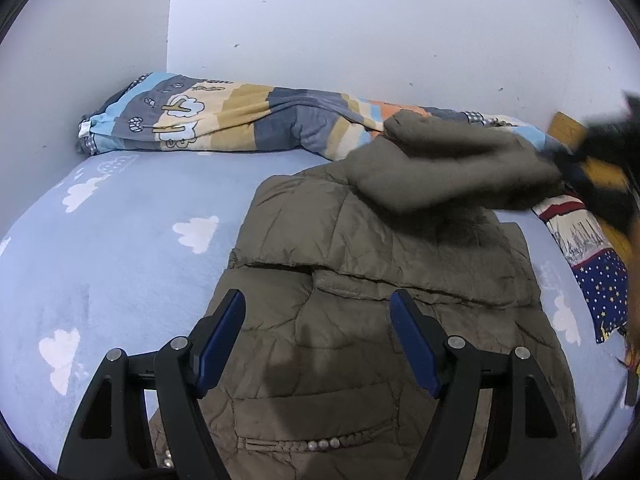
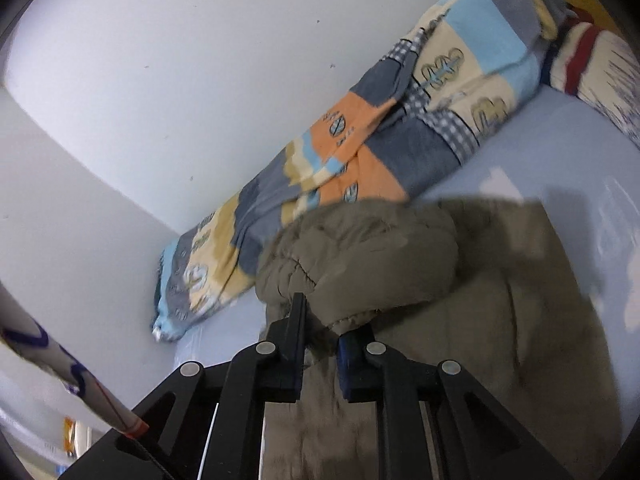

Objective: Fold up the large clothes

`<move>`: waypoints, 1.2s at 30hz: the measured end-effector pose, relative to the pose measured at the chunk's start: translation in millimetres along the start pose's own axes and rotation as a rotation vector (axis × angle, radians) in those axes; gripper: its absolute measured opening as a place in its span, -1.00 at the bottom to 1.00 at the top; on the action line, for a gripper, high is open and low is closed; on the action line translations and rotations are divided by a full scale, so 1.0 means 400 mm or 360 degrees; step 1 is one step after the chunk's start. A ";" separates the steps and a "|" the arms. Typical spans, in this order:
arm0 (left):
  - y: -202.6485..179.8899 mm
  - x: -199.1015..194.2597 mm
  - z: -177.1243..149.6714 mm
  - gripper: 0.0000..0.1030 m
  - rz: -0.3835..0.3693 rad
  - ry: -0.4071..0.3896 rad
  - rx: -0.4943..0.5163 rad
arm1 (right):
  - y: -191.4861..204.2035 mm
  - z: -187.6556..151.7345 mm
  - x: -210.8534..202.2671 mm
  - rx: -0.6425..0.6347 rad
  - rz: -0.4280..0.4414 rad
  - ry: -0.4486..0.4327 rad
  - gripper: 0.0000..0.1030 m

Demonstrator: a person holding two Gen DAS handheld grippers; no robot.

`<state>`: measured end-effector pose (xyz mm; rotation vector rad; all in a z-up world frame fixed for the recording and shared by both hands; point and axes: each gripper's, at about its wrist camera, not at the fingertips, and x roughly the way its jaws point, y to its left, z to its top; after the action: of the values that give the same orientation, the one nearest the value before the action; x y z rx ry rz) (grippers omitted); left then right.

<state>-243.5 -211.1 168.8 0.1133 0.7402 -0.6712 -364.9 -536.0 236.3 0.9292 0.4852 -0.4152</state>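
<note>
Now jacket sleeve [image 2: 360, 264] between right claw [image 2: 322, 322] pads.

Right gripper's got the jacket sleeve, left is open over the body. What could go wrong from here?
1. Right gripper pinches only the puffy sleeve's edge; it may slip out.
2. Open left gripper hovers above the jacket, pinning nothing; the body could drag along.
3. Sleeve could snag the patchwork quilt beside it.
</note>
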 end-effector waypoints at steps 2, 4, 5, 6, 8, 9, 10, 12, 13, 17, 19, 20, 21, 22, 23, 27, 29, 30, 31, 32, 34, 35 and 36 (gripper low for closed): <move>0.002 0.002 0.002 0.43 0.0006 0.0002 -0.0007 | -0.002 -0.063 -0.045 -0.0013 0.0009 -0.0010 -0.73; -0.001 0.006 0.001 0.43 0.0011 0.0008 -0.0002 | -0.023 -0.133 -0.059 -0.0015 -0.0018 -0.0001 -0.73; -0.002 0.008 0.001 0.43 0.0013 0.0011 0.0002 | -0.040 -0.160 -0.052 -0.0009 -0.0050 -0.0001 -0.73; -0.005 0.009 0.001 0.43 0.0015 0.0012 0.0005 | -0.058 -0.181 -0.035 -0.0002 -0.0091 0.0012 -0.73; -0.006 0.009 0.000 0.43 0.0014 0.0015 0.0008 | -0.112 -0.218 0.035 0.0032 -0.0189 0.0088 -0.73; -0.004 0.009 0.000 0.43 0.0014 0.0014 0.0006 | -0.142 -0.230 0.070 0.0054 -0.0242 0.0115 -0.73; -0.003 0.009 0.001 0.43 0.0016 0.0013 0.0004 | -0.172 -0.237 0.108 0.0068 -0.0286 0.0152 -0.73; 0.001 0.015 0.004 0.43 0.0021 0.0018 -0.0003 | -0.225 -0.248 0.173 0.0112 -0.0361 0.0213 -0.73; 0.002 0.019 0.004 0.43 0.0023 0.0022 -0.0006 | -0.243 -0.252 0.192 0.0127 -0.0374 0.0227 -0.73; 0.006 0.027 0.004 0.43 0.0019 0.0043 -0.0015 | -0.260 -0.251 0.232 0.0070 -0.0411 0.0250 -0.73; 0.006 0.025 0.004 0.43 0.0021 0.0038 -0.0013 | -0.253 -0.245 0.226 0.0032 -0.0404 0.0267 -0.70; 0.005 0.023 0.005 0.43 0.0018 0.0035 -0.0014 | -0.253 -0.243 0.216 0.0025 -0.0386 0.0280 -0.61; 0.004 0.023 0.005 0.43 0.0016 0.0035 -0.0014 | -0.255 -0.240 0.200 0.0031 -0.0361 0.0291 -0.43; 0.003 0.022 0.002 0.43 0.0014 0.0035 -0.0014 | -0.258 -0.239 0.186 0.0034 -0.0349 0.0296 -0.32; 0.001 0.020 0.001 0.43 0.0012 0.0034 -0.0013 | -0.260 -0.239 0.164 0.0031 -0.0343 0.0297 -0.12; -0.003 0.023 -0.001 0.43 -0.0012 0.0045 -0.0005 | -0.258 -0.239 0.071 -0.0023 -0.0311 0.0284 -0.08; -0.011 0.028 -0.004 0.43 -0.0033 0.0059 0.0010 | -0.245 -0.235 0.025 -0.0066 -0.0293 0.0252 -0.08; -0.016 0.030 -0.005 0.43 -0.0035 0.0066 0.0020 | -0.236 -0.231 0.004 -0.0100 -0.0289 0.0224 -0.08; -0.020 0.033 -0.007 0.43 -0.0032 0.0069 0.0029 | -0.221 -0.223 -0.020 -0.0148 -0.0289 0.0185 -0.08; -0.026 0.035 -0.010 0.43 -0.0032 0.0073 0.0041 | -0.206 -0.215 -0.034 -0.0190 -0.0291 0.0148 -0.08; -0.034 0.038 -0.015 0.43 -0.0031 0.0081 0.0068 | -0.166 -0.190 -0.037 -0.0272 -0.0298 0.0096 -0.08; -0.038 0.039 -0.016 0.43 -0.0023 0.0081 0.0079 | -0.151 -0.176 -0.038 -0.0310 -0.0307 0.0074 -0.08; -0.039 0.040 -0.016 0.43 -0.0019 0.0080 0.0082 | -0.141 -0.157 -0.030 -0.0327 -0.0314 0.0048 -0.08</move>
<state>-247.8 -229.6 155.5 0.1737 0.7723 -0.7010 -418.3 -512.1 174.4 0.6921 0.6379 -0.5202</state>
